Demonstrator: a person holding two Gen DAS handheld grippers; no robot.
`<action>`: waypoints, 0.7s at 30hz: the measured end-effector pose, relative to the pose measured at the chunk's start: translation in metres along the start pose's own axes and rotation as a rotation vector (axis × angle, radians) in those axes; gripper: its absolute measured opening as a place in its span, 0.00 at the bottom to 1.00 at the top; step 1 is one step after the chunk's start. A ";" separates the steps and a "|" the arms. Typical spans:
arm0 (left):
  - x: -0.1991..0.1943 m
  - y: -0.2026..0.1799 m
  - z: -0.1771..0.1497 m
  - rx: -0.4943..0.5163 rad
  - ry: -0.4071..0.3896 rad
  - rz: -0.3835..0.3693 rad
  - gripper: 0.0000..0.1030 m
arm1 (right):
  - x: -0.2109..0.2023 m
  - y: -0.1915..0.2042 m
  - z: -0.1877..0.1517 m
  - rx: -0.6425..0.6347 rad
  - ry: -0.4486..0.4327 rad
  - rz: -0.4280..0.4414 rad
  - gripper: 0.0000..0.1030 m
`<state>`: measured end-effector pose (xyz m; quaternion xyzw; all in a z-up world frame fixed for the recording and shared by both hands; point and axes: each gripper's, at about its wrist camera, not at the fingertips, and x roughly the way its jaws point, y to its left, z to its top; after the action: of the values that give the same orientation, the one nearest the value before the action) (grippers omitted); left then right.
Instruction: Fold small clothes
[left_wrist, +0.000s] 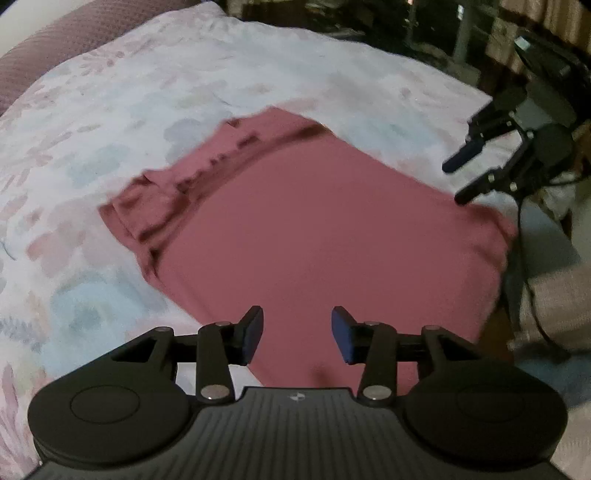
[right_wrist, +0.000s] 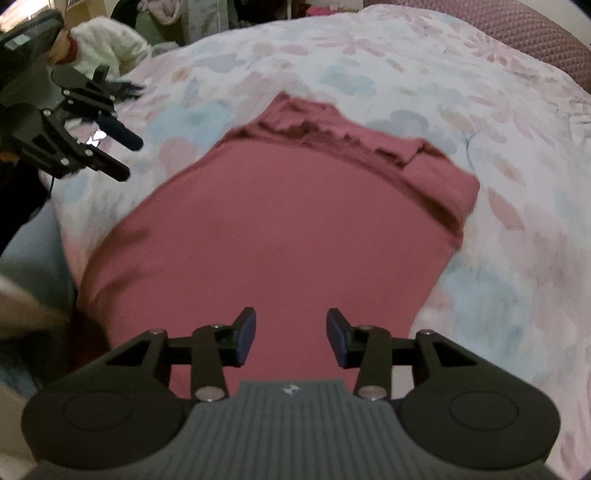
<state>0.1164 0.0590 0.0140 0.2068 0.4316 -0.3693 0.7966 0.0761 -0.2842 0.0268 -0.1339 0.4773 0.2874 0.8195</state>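
Folded pink garment (left_wrist: 295, 221) flat mid-frame on floral bedsheet (left_wrist: 110, 92). Left gripper (left_wrist: 297, 334) and right gripper (right_wrist: 290, 338) fingers released, nothing between.

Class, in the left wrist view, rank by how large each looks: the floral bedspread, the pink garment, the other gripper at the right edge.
1. floral bedspread
2. pink garment
3. right gripper, smallest, though it sits farther from the camera.
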 end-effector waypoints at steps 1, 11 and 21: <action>0.001 -0.004 -0.007 0.002 0.010 -0.003 0.50 | -0.002 0.005 -0.010 -0.007 0.007 -0.008 0.39; 0.024 -0.013 -0.072 -0.151 0.121 0.035 0.50 | -0.015 0.012 -0.100 0.131 0.088 -0.114 0.38; 0.047 -0.014 -0.080 -0.144 0.206 0.064 0.50 | -0.007 -0.009 -0.135 0.219 0.168 -0.197 0.04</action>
<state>0.0793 0.0830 -0.0691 0.1993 0.5297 -0.2885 0.7723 -0.0163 -0.3604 -0.0359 -0.1135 0.5574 0.1397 0.8105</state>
